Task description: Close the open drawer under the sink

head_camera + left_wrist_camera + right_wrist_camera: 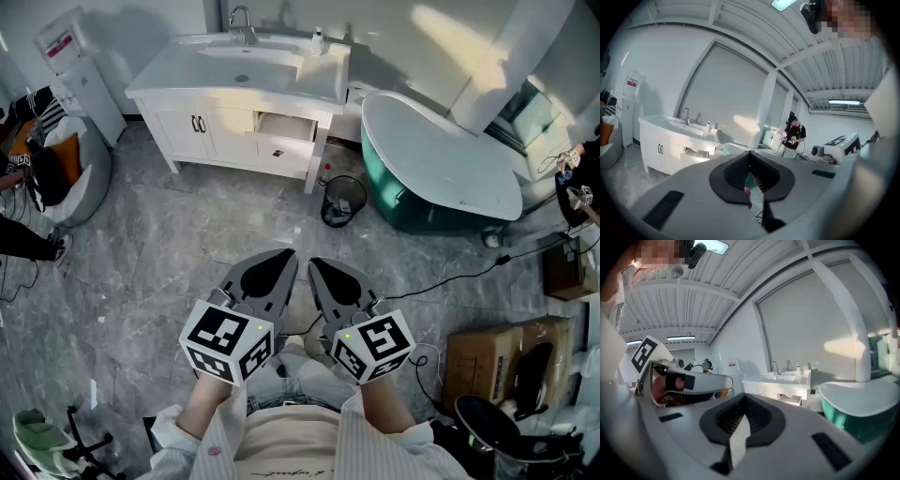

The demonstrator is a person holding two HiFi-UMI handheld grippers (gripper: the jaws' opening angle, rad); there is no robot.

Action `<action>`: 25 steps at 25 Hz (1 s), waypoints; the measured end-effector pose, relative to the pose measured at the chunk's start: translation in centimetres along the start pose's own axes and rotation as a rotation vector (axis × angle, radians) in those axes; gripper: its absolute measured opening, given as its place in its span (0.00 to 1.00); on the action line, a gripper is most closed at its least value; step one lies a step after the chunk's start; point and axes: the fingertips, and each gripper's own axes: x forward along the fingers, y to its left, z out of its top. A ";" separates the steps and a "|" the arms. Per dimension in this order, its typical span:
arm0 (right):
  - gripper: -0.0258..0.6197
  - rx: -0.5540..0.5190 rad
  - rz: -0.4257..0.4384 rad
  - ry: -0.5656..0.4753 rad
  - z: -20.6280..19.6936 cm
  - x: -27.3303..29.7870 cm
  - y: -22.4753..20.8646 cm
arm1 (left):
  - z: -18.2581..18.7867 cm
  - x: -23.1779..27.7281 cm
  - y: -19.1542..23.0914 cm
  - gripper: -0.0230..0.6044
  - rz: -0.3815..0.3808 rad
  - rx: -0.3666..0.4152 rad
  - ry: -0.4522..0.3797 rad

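Note:
A white vanity point(234, 89) with a sink stands at the far side of the room. Its upper right drawer point(286, 127) is pulled out, and it also shows as the drawer point(701, 152) and the drawer point(791, 399) in the two gripper views. My left gripper point(281, 258) and right gripper point(321, 266) are side by side close to my body, well short of the vanity. Both point toward it. Each has its jaws together with nothing between them.
A teal bathtub point(431, 169) sits right of the vanity, with a black waste bin point(343, 200) between them. Cables point(450, 277) cross the floor at the right, near cardboard boxes point(497, 361). A water dispenser point(80, 75) and a beanbag point(66, 169) are at the left. A person point(577, 187) stands at the right edge.

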 end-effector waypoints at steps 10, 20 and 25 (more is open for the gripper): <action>0.05 0.000 0.017 -0.002 -0.3 -1.1 -1.9 | -0.4 1.5 -1.0 0.06 0.031 0.008 0.000; 0.05 0.021 0.049 0.024 -1.7 -1.4 -3.0 | -1.2 1.5 -1.3 0.06 0.083 0.012 0.002; 0.05 0.037 0.058 0.035 -2.1 -0.4 -3.5 | -1.3 2.1 -0.5 0.06 0.092 0.012 0.007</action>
